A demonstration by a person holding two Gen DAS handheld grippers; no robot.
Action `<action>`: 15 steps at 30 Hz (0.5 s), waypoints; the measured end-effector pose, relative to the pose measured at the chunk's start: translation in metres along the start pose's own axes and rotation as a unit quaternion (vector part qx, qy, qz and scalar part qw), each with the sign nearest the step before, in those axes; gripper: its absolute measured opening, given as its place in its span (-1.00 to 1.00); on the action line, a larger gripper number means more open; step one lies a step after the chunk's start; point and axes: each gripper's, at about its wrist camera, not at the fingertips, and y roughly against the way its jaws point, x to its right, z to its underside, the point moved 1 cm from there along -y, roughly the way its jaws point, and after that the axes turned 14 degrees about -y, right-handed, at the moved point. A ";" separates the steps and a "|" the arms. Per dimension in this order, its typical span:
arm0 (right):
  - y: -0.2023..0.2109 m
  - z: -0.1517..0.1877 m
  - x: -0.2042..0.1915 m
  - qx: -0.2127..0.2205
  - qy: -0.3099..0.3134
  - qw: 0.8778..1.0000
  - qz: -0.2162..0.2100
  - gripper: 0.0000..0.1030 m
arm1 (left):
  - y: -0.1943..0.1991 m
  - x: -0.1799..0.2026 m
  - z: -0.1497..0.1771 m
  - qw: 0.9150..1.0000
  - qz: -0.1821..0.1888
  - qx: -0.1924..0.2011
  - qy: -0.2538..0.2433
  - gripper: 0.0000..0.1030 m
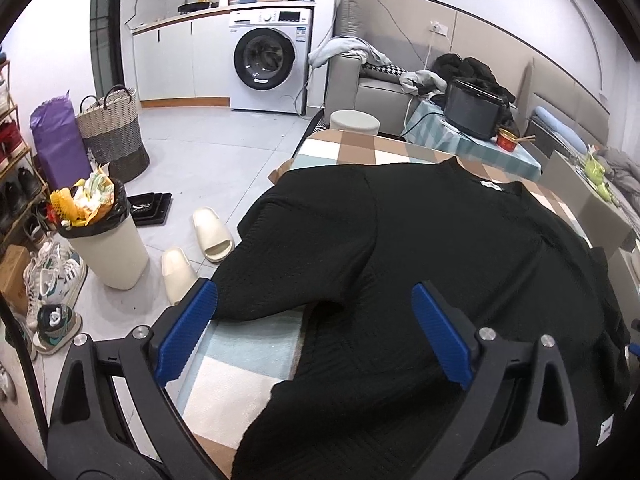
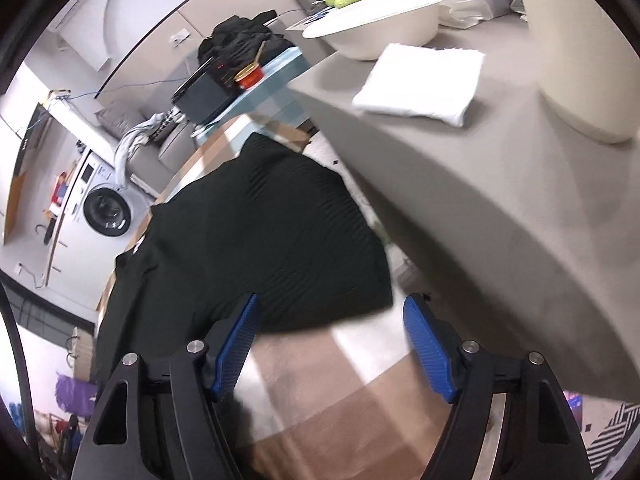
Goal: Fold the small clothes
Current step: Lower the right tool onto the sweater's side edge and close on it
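Left gripper (image 1: 314, 326): your blue pads (image 1: 182, 334) stand wide apart with nothing between them; they hang low in the frame over the black top (image 1: 440, 260), straddling the notch where the left sleeve meets the body; probably splayed so as to take a sleeve edge, though no cloth is pinched yet.

Right gripper (image 2: 330, 348): fingers likewise spread and empty; they frame the lower edge of the black top (image 2: 260, 232) at centre frame, one pad (image 2: 234, 350) overlapping the cloth in the picture, whether touching I cannot tell; this view is blurred.

Black top: laid flat, collar and white label toward the upper right of the left view; sleeves out, no fold visible; spread so that both sides can be reached; folding appears not yet begun.

Checked cloth (image 1: 240, 364): covers the table under the garment; gives you a flat folding surface.

White folded item (image 2: 420, 84): upper right of the right view, on the grey surface (image 2: 500, 200) well apart from the top; possibly a finished piece set aside.

Floor, left view: overfull bin (image 1: 108, 248) and slippers (image 1: 212, 234) at left, near the table's edge; a dangling sleeve could trail toward them.
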 end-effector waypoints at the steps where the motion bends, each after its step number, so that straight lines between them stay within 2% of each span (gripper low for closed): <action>1: -0.004 -0.003 0.000 0.000 0.004 1.000 0.004 0.38 | -0.002 0.004 -0.001 1.000 0.000 -0.002 -0.003 0.89; 6: -0.018 -0.011 -0.005 -0.007 0.011 1.000 0.012 0.33 | -0.010 0.019 -0.003 1.000 0.002 -0.010 -0.007 0.89; 12: -0.031 -0.009 -0.018 0.004 0.057 0.996 0.072 -0.28 | -0.019 0.027 -0.002 1.000 0.012 -0.013 -0.014 0.89; 13: -0.030 -0.009 -0.020 0.011 0.069 0.994 0.080 -0.58 | -0.019 0.027 -0.002 1.000 0.013 -0.012 -0.016 0.89; 14: -0.027 -0.009 -0.025 0.024 0.089 0.991 0.092 -0.73 | -0.021 0.029 -0.003 1.000 0.015 -0.011 -0.017 0.89; 15: -0.025 -0.009 -0.029 0.029 0.100 0.990 0.093 -0.75 | -0.020 0.031 -0.002 1.000 0.016 -0.009 -0.018 0.89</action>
